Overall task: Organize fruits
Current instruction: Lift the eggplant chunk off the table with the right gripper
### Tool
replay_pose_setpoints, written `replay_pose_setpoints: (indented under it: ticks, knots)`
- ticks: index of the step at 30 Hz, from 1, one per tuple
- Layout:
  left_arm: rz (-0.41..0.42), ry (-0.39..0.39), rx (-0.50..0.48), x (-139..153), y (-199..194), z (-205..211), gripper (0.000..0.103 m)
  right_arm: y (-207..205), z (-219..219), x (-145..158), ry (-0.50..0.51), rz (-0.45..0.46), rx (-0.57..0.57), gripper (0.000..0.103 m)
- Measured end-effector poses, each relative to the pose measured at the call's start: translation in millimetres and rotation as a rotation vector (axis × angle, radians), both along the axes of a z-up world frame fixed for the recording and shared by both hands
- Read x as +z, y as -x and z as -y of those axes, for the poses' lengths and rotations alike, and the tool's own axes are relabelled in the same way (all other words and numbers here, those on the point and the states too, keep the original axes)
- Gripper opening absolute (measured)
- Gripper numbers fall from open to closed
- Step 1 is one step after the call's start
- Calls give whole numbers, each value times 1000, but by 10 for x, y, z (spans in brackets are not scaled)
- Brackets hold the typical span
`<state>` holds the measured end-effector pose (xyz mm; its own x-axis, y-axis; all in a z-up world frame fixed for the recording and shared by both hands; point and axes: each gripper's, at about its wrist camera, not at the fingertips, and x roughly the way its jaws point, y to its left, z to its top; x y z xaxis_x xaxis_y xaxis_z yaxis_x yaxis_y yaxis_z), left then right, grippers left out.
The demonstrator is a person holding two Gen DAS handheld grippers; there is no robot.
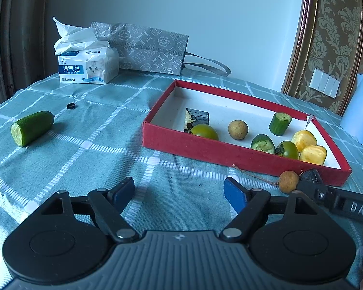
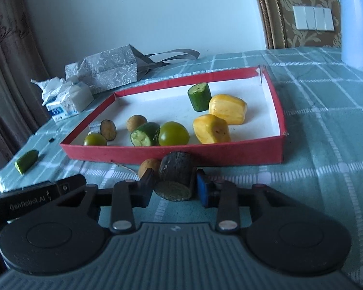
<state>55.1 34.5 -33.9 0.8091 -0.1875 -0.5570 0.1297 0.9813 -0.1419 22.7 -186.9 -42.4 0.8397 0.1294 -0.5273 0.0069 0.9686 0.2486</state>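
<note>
My right claw [image 2: 175,184] is clamped on a dark chunk [image 2: 176,172] lying on the checked cloth [image 2: 326,169] just outside the near wall of the red box [image 2: 230,153]; a brown longan [image 2: 148,165] sits touching the chunk on its left. My left claw [image 1: 180,191] hangs over bare cloth with its jaws apart and nothing between them. Inside the box, on its white floor, I count two yellow pieces [image 2: 211,129] side by side toward the right, an upright cucumber stub [image 2: 199,96] behind them, a green tomato [image 2: 173,133] touching a cut cucumber end [image 2: 144,135], a second longan [image 2: 136,122] behind that, and toward the left end another green tomato [image 2: 94,140] beside a dark slice [image 2: 108,129]. Well to the left of the box, a cucumber half [image 1: 32,127] lies alone on the cloth, with a small black cap [image 1: 71,106] near it. A tissue pack [image 1: 88,68] and a grey bag [image 1: 147,48] stand at the far edge.
</note>
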Motion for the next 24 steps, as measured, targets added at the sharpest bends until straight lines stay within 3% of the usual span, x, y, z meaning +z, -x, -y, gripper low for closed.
replay_pose_setpoints:
  ticks: [6, 10, 12, 15, 17, 20, 24]
  knots:
    - [0, 1, -2, -1, 1, 8, 82, 47, -221, 34, 175, 16, 56, 37]
    - [0, 2, -3, -2, 3, 11, 82, 15, -250, 48, 203, 9, 68, 37]
    - [-1, 2, -4, -3, 4, 22, 83, -7, -235, 50, 197, 7, 69, 37]
    - [-1, 2, -4, -3, 3, 20, 83, -50, -186, 54, 167, 7, 55, 52]
    - [-1, 2, -4, -2, 2, 17, 83, -65, -154, 43, 138, 9, 52, 52]
    - [-1, 2, -3, -3, 5, 28, 83, -76, -130, 41, 113, 2, 57, 41]
    - [-1, 3, -4, -2, 3, 16, 83, -35, -126, 47, 116, 5, 44, 37]
